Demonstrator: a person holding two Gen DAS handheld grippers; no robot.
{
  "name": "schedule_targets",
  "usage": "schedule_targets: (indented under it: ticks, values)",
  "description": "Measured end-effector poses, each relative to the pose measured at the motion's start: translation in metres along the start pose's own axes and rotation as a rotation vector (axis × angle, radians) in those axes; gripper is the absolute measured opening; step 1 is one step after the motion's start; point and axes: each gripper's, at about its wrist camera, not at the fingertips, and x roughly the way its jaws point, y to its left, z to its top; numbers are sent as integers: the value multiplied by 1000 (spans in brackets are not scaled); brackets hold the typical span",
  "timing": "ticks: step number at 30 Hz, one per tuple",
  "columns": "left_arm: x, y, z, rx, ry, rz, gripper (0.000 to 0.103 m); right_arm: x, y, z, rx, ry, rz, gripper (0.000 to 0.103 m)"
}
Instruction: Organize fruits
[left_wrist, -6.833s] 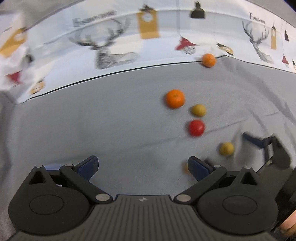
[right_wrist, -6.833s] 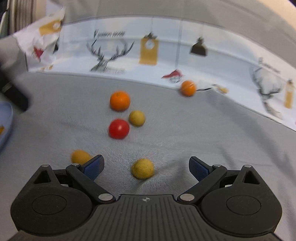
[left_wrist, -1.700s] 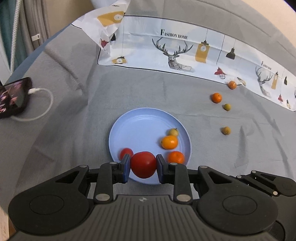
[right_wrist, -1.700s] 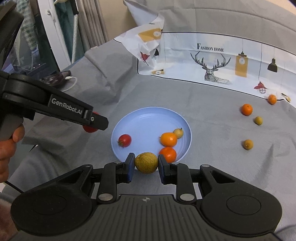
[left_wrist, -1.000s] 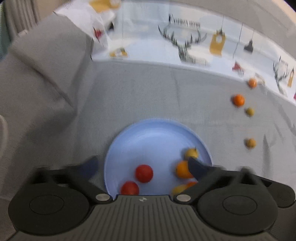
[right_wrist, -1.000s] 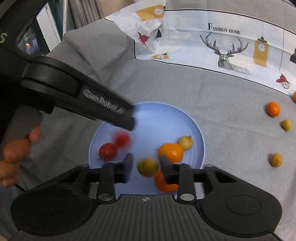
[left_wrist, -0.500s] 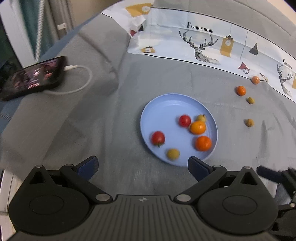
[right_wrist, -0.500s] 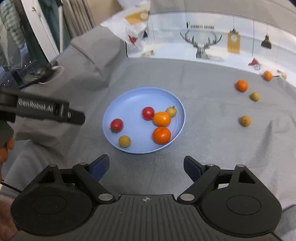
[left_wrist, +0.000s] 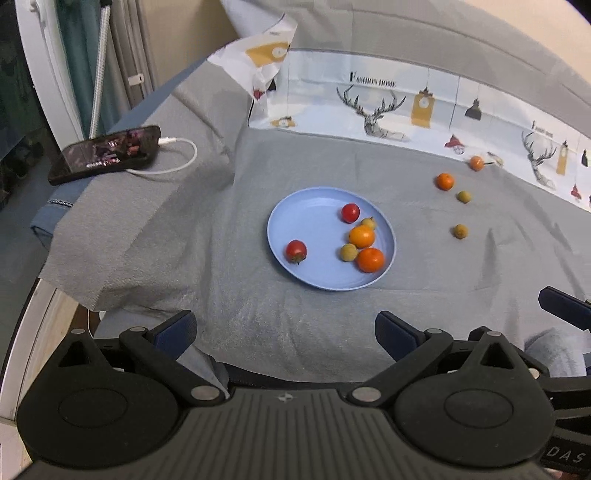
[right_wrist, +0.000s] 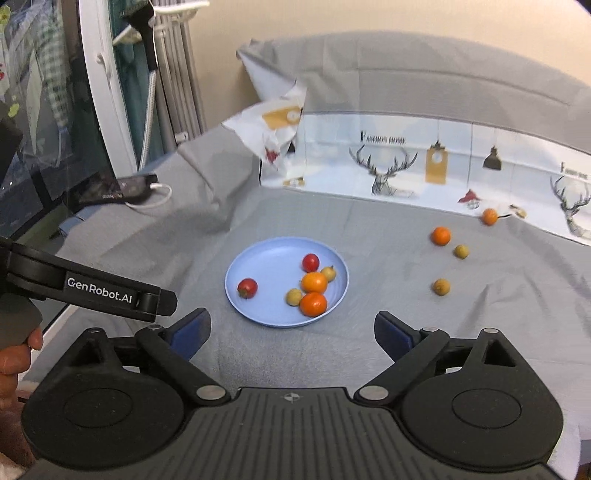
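The right gripper (right_wrist: 291, 332) has nothing between its blue pads, and its jaws are opening wider above the grey cloth. The left gripper (left_wrist: 284, 332) is also spread wide and empty. Both hang short of the blue plate (left_wrist: 291, 221), probably freed to fetch more fruit. On the plate sit two cherry tomatoes (left_wrist: 296, 251), two oranges (left_wrist: 370, 259) and two small yellow fruits (left_wrist: 348, 252), clustered toward its right side. Four loose fruits (left_wrist: 444, 181) lie well apart on the cloth to the right, near a deer-print sheet (left_wrist: 376, 107). A charging phone (left_wrist: 107, 153) rests far left.
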Motion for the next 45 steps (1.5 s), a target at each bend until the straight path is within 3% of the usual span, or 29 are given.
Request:
schedule_targets:
  ticks: [16, 45]
  values:
    - [-41, -12, -11, 32, -100, -5, 103, -44, 6, -8, -13, -110, -17, 97]
    - [-18, -9, -8, 26, -38, 2, 103, -26, 4, -10, -6, -49, -4, 98]
